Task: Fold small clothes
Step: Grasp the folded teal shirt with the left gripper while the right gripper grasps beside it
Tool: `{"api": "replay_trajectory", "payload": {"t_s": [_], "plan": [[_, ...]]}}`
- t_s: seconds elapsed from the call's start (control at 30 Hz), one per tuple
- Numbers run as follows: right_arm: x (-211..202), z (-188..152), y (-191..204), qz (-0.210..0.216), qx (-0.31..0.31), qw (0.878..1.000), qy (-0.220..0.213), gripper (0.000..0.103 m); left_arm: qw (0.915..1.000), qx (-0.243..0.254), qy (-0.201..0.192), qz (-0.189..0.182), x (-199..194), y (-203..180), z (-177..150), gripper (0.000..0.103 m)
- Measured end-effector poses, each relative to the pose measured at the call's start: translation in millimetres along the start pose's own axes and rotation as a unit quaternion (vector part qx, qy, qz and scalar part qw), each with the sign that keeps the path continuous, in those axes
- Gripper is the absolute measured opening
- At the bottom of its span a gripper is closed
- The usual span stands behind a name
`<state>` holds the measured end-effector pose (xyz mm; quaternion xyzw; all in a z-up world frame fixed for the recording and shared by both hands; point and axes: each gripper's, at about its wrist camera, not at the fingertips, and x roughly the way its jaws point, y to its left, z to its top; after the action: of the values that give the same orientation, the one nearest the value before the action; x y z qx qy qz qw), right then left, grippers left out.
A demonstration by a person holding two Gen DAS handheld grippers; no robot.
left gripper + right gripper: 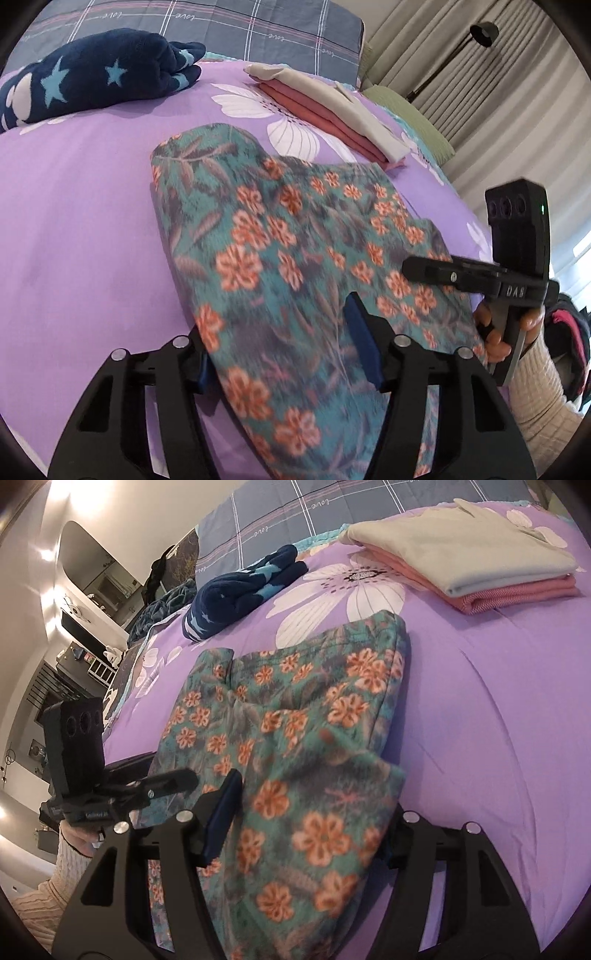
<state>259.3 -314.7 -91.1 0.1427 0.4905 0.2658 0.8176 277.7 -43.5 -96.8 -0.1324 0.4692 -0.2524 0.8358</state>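
Note:
A teal floral garment (pixel 280 251) with orange flowers lies on the purple bedspread (pixel 81 221), its near end lifted. My left gripper (pixel 284 350) has its blue-padded fingers (pixel 360 332) wide apart around the near edge of the cloth, which drapes between them. My right gripper (pixel 306 823) likewise straddles the other near corner of the garment (pixel 303 716), fingers (pixel 221 812) wide apart with cloth between them. Each gripper shows in the other's view: the right one (pixel 417 267) at right, the left one (pixel 188 775) at left.
A folded stack of grey and pink clothes (pixel 332 110) lies at the far right of the bed, also in the right wrist view (pixel 480 565). A navy star-print bundle (pixel 96 74) lies far left. A plaid pillow (pixel 221 22) is behind. Curtains and a lamp (pixel 480 33) stand right.

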Motion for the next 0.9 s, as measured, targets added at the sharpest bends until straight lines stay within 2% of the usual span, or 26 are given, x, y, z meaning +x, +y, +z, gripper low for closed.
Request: {"api": "replay_trajectory", "payload": {"t_s": [0.17,0.3,0.47,0.57,0.67,0.73,0.77,0.8,0.87,0.9], "plan": [[-2.5,0.6,-0.3,0.001,-0.005,1.000,0.003,0.060,0.9999,0.010,0.000,-0.007,4.1,1.2,4.1,0.061],[-12.4,-3.0,-4.0,0.006,-0.012,1.000,0.011,0.056,0.9995,0.025,0.012,-0.015,-5.6,1.1,-5.2,0.061],[-21.7,-11.5,-7.9,0.016,-0.028,0.999,0.019,0.056,0.9984,0.047,0.025,-0.018,-14.7,2.4,-17.5,0.061],[-11.8,-8.3,-6.0,0.022,-0.028,0.999,0.021,0.058,0.9987,0.035,0.022,-0.031,-7.1,6.5,-11.2,0.061],[-0.4,-1.7,3.8,-0.001,-0.037,0.999,0.012,0.058,0.9987,0.025,0.014,-0.042,5.3,8.2,1.8,0.061],[3.2,-0.4,10.9,-0.034,-0.046,0.998,0.007,0.052,0.9987,0.022,0.009,-0.045,11.5,8.4,8.2,0.061],[3.4,-1.0,15.2,-0.052,-0.054,0.997,0.005,0.048,0.9989,0.024,0.007,-0.039,12.6,7.5,9.6,0.054],[2.0,-3.0,22.3,-0.072,-0.069,0.995,0.000,0.043,0.9991,0.028,0.007,-0.033,12.8,6.5,9.7,0.035],[-4.2,-8.1,36.2,-0.094,-0.097,0.991,-0.013,0.032,0.9987,0.034,0.010,-0.037,11.6,3.3,8.7,0.017],[-7.7,-9.9,41.1,-0.097,-0.102,0.990,-0.020,0.027,0.9987,0.034,0.006,-0.038,8.9,1.9,8.2,0.013]]}}
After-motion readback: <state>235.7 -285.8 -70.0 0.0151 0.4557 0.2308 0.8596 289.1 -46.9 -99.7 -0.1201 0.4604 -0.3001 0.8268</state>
